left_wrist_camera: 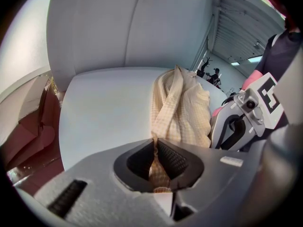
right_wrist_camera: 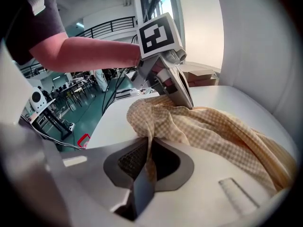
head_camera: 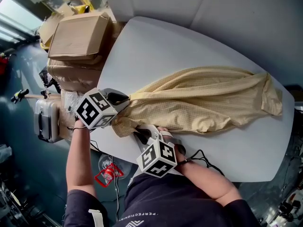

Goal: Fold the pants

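Where the pants [head_camera: 203,100] lie along the table [head_camera: 156,46], the left gripper [head_camera: 126,100] slants down, clamped on their end. The right gripper [head_camera: 140,135], just beside, likewise pinches that end.

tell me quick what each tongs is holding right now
left tongs: closed on the pants
right tongs: closed on the pants too

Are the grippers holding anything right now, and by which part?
Yes, the yellow pants. The left gripper and right gripper each pinch the fabric edge at the same bunched end, at separate spots.
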### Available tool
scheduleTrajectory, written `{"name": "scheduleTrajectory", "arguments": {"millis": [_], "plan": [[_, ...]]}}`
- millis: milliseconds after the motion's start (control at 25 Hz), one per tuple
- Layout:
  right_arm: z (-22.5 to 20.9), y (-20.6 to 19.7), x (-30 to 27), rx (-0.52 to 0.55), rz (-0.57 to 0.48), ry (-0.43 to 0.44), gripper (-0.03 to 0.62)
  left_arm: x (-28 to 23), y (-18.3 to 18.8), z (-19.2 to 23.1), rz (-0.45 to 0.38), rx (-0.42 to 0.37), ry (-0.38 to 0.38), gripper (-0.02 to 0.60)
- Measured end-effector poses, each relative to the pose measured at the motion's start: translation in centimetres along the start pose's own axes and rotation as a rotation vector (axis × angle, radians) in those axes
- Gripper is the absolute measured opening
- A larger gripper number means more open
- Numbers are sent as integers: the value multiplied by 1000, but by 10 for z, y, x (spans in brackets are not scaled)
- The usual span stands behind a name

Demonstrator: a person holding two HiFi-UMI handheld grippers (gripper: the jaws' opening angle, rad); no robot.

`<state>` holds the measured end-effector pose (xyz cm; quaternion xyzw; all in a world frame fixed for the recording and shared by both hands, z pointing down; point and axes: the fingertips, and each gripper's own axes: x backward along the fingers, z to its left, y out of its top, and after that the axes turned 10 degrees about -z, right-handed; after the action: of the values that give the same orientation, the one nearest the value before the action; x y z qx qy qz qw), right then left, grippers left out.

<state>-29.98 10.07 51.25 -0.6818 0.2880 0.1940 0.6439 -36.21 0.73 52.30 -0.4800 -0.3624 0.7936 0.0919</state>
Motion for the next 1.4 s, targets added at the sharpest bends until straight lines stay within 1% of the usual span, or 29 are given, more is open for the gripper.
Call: {"name": "scheduleTrajectory", "arguments": {"millis": [120,240,360,520,640,720,880,1040,1200,1400], "plan": [[5,0,2,-24,-7,31,23,0,0,1,16,14,19,21],[14,1,6,-61,-20,77,21,4,-5,-1,50,6,51,18],[24,2,16,-108,-45,125,20,8,-13,-10,82,0,65,18],[40,7,33,-147,-86,180,20,15,-25,-26,113,19,83,18],[48,16,45,-167,-131,207,20,25,-32,-32,117,45,110,17],[50,20,51,-184,-160,209,20,32,-31,-34,106,58,132,15],[41,29,70,-211,-226,181,20,44,-13,-36,94,36,187,15],[20,37,95,-220,-291,125,20,51,21,-40,51,35,218,15],[-7,37,123,-264,-356,55,20,47,54,-45,51,0,226,15],[-43,23,162,-350,-414,-41,20,22,103,-56,45,-39,196,15]]}}
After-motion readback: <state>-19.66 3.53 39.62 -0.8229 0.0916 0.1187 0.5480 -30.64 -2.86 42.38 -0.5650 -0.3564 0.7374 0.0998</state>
